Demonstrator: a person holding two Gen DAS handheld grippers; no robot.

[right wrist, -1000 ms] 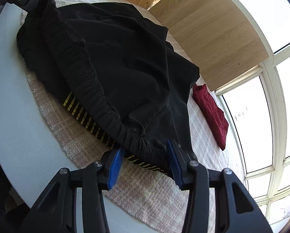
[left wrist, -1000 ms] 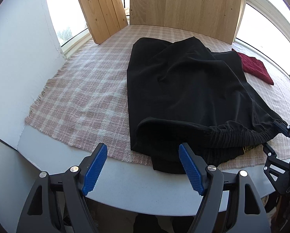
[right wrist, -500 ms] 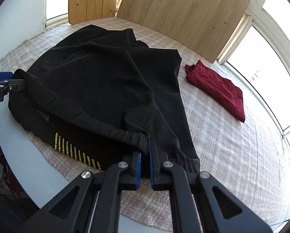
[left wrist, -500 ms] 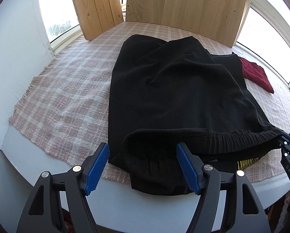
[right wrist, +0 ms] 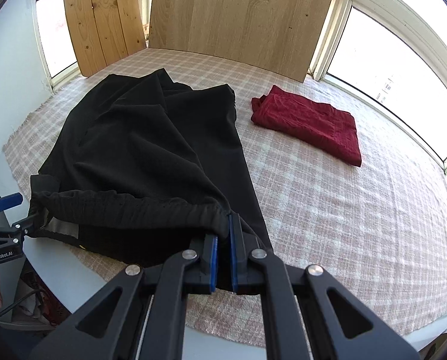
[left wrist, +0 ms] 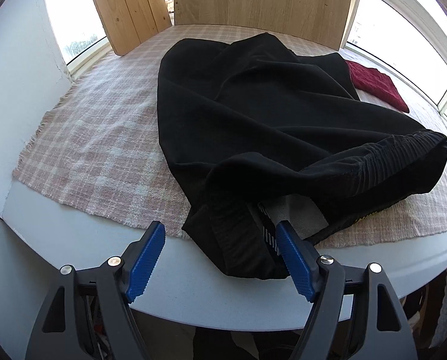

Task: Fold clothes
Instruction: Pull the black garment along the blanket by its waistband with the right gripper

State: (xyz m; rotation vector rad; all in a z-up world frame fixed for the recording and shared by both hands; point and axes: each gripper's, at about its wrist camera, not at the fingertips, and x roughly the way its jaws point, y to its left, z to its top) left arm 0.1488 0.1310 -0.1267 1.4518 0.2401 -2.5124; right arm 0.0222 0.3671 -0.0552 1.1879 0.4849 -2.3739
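Note:
A pair of black shorts lies on a pink checked cloth, waistband toward the near table edge. My left gripper is open, its blue pads on either side of the waistband's left corner, which hangs over the table edge. My right gripper is shut on the right end of the elastic waistband and holds it lifted, so the waist gapes open. The shorts spread away to the far left in the right wrist view. The left gripper shows at that view's left edge.
A folded dark red garment lies on the cloth to the right of the shorts; it also shows in the left wrist view. Wooden boards lean against the windows at the back. The grey table edge runs in front.
My right gripper closed on the waistband's right end and lifted it. My left gripper moved in around the waistband's left corner, staying open.

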